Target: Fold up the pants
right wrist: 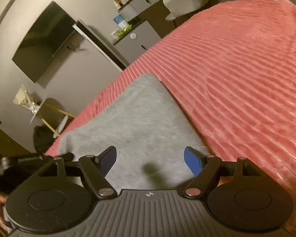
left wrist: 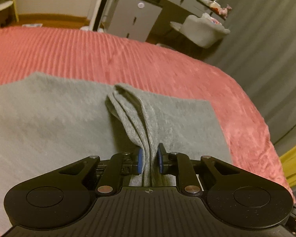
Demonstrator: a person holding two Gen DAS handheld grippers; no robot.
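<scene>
Grey pants (left wrist: pixel 49 118) lie spread flat on a pink ribbed bedspread (left wrist: pixel 108 55). My left gripper (left wrist: pixel 150 162) is shut on a ribbed grey cuff or waistband of the pants (left wrist: pixel 132 114), which is lifted in a fold and runs away from the blue pads. In the right wrist view the pants (right wrist: pixel 140 118) lie flat under my right gripper (right wrist: pixel 151 160), which is open and empty just above the cloth. The bedspread (right wrist: pixel 236 69) stretches to its right.
A grey dresser (left wrist: pixel 136 17) and a grey chair (left wrist: pixel 203 31) stand beyond the bed's far edge, with a curtain (left wrist: pixel 266 39) at the right. In the right wrist view a wall television (right wrist: pixel 43 41) and a small yellow-legged table (right wrist: pixel 47 114) are at the left.
</scene>
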